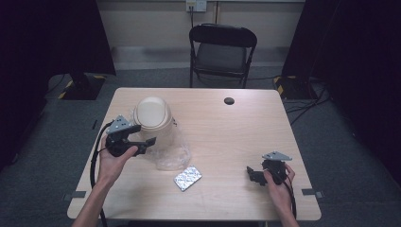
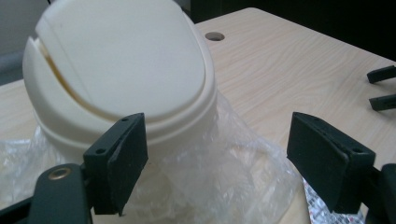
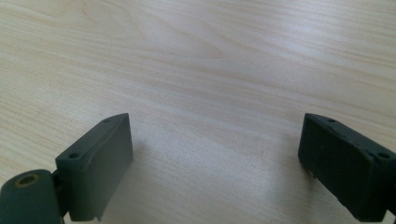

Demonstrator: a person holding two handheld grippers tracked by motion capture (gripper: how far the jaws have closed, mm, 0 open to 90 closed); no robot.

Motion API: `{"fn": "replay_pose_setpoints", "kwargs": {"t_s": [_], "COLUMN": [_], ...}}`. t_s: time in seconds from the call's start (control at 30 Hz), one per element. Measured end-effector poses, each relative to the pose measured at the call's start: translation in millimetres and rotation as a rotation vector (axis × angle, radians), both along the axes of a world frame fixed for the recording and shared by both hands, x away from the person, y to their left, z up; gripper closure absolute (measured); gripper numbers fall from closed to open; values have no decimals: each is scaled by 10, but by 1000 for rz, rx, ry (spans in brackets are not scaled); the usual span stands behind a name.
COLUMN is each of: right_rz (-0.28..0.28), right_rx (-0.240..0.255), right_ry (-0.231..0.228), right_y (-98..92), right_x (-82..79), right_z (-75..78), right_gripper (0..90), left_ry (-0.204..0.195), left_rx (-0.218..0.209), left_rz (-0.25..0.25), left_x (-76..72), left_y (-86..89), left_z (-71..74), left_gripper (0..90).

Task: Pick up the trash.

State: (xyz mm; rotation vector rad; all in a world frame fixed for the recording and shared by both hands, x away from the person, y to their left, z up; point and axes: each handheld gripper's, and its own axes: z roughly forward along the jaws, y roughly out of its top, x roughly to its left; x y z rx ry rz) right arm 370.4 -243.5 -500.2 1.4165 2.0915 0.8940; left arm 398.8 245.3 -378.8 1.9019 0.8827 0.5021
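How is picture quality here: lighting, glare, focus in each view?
High view: dim, dark edges, the table evenly lit, glare on the foil packet. Left gripper view: the cream bin fairly sharp, the plastic bag shiny, near jaws soft. Right gripper view: soft sheen on the wood, jaws slightly blurred.

Matt cream plastic bin, crinkly clear plastic bag, shiny foil packet, pale smooth wood table.

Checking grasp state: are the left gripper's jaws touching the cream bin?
Apart. Left gripper view: the left gripper has its jaws spread wide, nothing between them, and the cream bin sits behind them.
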Motion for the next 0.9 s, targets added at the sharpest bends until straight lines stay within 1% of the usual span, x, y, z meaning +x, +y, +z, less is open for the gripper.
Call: {"fn": "replay_pose_setpoints", "kwargs": {"t_s": [0.03,0.07,0.1,0.13,0.17,0.2,0.27,0.33,0.4,0.5,0.6,0.63,0.67,0.7,0.73,0.77,0.8,0.83,0.87,0.9], "right_rz": [0,0,0,0,0,0,0,0,0,0,0,0,0,0,0,0,0,0,0,0], "right_rx": [0,0,0,0,0,0,0,0,0,0,0,0,0,0,0,0,0,0,0,0], "right_ry": [0,0,0,0,1,1,0,0,1,0,0,0,0,0,0,0,0,0,0,0], "right_y": [0,0,0,0,0,0,0,0,0,0,0,0,0,0,0,0,0,0,0,0], "right_x": [0,0,0,0,0,0,0,0,0,0,0,0,0,0,0,0,0,0,0,0], "right_z": [0,0,0,0,1,1,0,0,0,0,0,0,0,0,0,0,0,0,0,0], "right_gripper": [93,93,93,93,93,93,93,93,93,93,93,93,93,94,94,93,93,93,93,93], "left_ry": [0,0,7,7,-8,-8,4,4,9,1,6,-3,-3,-8,-4,6,6,13,13,19], "left_rx": [7,7,18,18,19,19,16,21,16,24,16,29,29,41,41,65,65,81,81,92], "left_rz": [1,1,-10,-10,-8,-8,-6,0,-2,-8,-8,-2,-2,-6,-5,-11,-11,-16,-16,-13], "left_x": [54,54,112,112,146,146,194,233,265,311,355,374,374,389,399,425,425,450,450,477], "left_y": [-33,-33,-68,-68,-87,-87,-87,-95,-122,-153,-182,-206,-206,-207,-211,-218,-218,-223,-223,-221], "left_z": [11,11,0,0,1,1,-2,-11,-27,-65,-95,-113,-113,-117,-121,-109,-109,-103,-103,-101], "left_gripper": [200,200,200,195,193,196,196,207,206,211,216,218,221,228,228,236,236,237,238,238]}}
